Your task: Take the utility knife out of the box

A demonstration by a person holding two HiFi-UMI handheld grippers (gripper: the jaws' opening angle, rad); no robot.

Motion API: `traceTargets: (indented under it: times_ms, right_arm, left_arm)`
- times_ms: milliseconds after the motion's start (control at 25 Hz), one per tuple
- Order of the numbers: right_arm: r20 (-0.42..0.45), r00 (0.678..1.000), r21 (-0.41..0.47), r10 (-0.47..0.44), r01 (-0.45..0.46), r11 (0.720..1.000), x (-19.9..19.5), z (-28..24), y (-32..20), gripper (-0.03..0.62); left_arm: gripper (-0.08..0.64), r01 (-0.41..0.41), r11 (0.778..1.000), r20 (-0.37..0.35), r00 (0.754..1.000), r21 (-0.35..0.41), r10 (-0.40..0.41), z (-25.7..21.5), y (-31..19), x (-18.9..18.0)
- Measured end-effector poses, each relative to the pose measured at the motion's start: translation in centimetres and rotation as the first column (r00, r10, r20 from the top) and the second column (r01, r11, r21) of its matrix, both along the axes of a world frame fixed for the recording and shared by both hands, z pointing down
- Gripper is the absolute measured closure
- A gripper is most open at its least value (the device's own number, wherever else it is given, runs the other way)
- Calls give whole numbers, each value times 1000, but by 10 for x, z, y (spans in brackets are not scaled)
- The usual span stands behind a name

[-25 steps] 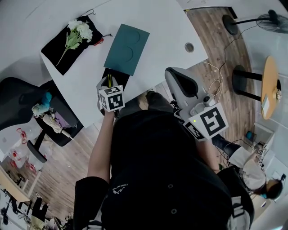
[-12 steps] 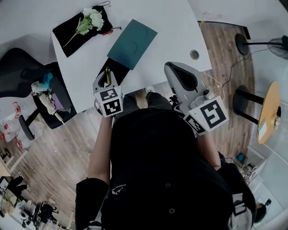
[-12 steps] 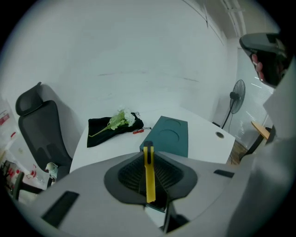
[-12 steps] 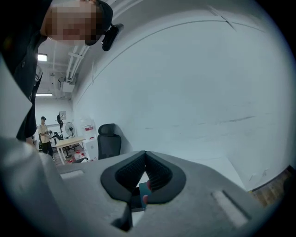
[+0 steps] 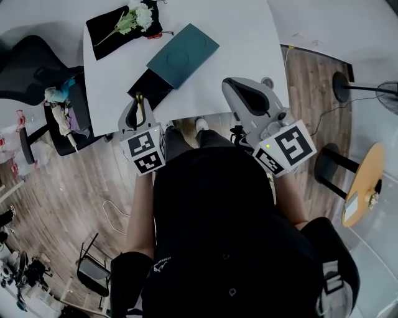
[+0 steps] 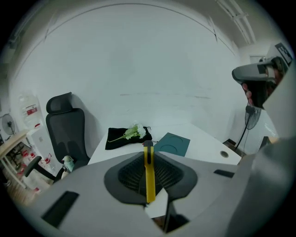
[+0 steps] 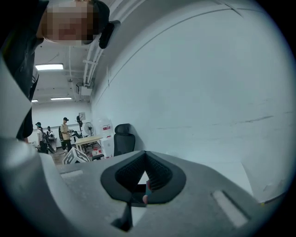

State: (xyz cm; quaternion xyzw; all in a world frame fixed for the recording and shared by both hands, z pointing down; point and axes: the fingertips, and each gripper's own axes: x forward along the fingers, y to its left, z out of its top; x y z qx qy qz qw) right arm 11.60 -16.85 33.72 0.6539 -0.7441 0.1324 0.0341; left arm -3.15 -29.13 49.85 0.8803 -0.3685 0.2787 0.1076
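White worktop (image 5: 236,25) fills the far part of the head view, with wood flooring below its near edge and a black office chair (image 5: 25,62) off its left side. At the far left corner lies a black cloth (image 5: 109,31) carrying white flowers (image 5: 138,15). Nearer the near edge sits the box (image 5: 149,92), an open black tray whose teal lid (image 5: 183,54) lies slid off toward the middle of the worktop.

The left gripper (image 6: 148,147) is closed to a narrow gap on the utility knife (image 6: 149,178). The yellow handle stands between its pads, running up to the jaw tips. A second ago this gripper was low over the open tray with the knife already between its jaws. It has since lifted and drawn back toward the person, and now hangs over the near edge, just short of the tray. The tray looks dark and empty from above, though its inside is too dim to be sure.

The right gripper (image 7: 145,156) has its jaws drawn together on nothing I can name. It has kept off the worktop's near right side and taken no part.

By my reading the knife is clear of the box, so the removal itself is done. What may remain is only setting the knife down.
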Motion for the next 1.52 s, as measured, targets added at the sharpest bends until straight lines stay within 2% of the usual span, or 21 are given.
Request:
traceTargets:
  times_ms: [360,720,1240,1520]
  right_arm:
    - [11,992,-20,-129,130,991,-1,12,8,588]
    - [5,966,-32,-258,258,966,-17,19,5,588]
    - [32,928,-57,-371,372,926,-31,37,4,588]
    - [7,887,-41,-461,461,886,-34,34,6,588]
  left_arm:
    - [497,122,990,-86,989,65,-117,-40,40,-21]
    - [497,215,964,-164,968,157,-190,-80,71,-42]
    - [497,222,947,-261,952,232,-159,-115,113,-33]
    - [497,241,937,-288,943,253,-165,-127,121,-29]
